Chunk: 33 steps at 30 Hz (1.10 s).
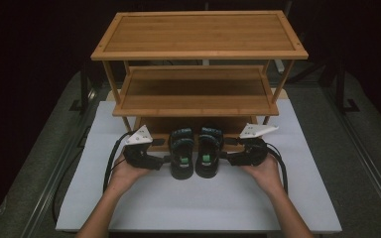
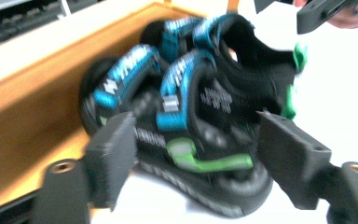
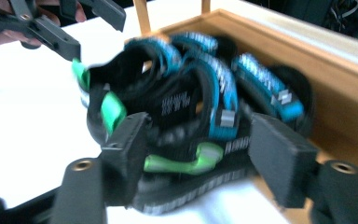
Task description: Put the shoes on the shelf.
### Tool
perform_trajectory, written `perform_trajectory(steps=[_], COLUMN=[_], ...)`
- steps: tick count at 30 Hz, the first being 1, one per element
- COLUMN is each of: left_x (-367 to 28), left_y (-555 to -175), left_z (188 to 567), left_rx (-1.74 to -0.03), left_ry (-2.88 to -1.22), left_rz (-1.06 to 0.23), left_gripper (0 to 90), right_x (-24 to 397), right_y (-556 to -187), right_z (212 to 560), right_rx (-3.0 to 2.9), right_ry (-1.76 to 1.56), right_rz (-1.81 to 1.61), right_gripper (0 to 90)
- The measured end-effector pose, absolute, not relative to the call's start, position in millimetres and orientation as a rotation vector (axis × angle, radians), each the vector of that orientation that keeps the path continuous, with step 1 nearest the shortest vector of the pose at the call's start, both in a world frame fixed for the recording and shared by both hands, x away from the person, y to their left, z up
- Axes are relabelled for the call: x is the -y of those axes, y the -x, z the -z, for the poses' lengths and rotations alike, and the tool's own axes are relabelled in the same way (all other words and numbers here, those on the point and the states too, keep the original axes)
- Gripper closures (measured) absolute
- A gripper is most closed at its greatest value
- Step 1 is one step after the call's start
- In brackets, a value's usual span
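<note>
Nearest the high camera, at 6 o'clock: two bare forearms, coming up to a left hand and a right hand, each under a black gripper. All on a white mat over a grey table.

At the centre of the mat: a pair of black sandals with blue straps and green tabs, side by side, toes toward 12 o'clock and touching the lowest board of a wooden rack. Left sandal and right sandal just beside each other, heels toward 6 o'clock.

Left gripper at 9 o'clock of the pair, pointing toward 3 o'clock, grey plate on top, cable trailing behind. In the left gripper view, jaws spread wide around the side of the left sandal; pads near the sole, contact hard to tell because of blur. Other gripper seen at 1 o'clock there.

Right gripper at 3 o'clock of the pair, pointing toward 9 o'clock, also with a grey plate. In the right gripper view, jaws wide apart, one on each side of the right sandal, not closed on it. Wooden board at 2 o'clock.

Rack with three tiers, upper two bare.
</note>
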<state>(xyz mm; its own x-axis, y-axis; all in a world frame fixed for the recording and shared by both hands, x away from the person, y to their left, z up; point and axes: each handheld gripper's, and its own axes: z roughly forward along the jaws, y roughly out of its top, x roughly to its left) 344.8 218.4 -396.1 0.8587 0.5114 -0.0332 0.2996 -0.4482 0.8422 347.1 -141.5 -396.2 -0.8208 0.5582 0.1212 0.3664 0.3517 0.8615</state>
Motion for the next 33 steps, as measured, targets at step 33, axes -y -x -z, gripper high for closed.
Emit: perform_trajectory(steps=[33], left_x=[-186.3], left_y=[-341.0], left_z=[447.1], left_rx=[-0.537], left_ry=[-2.269], left_rz=[-0.322], left_gripper=[8.7], right_x=[95.1], right_y=[-331.1], right_z=[450.2], right_rx=[-2.514], right_ry=[-0.837], right_rz=[-1.144], right_gripper=[12.0])
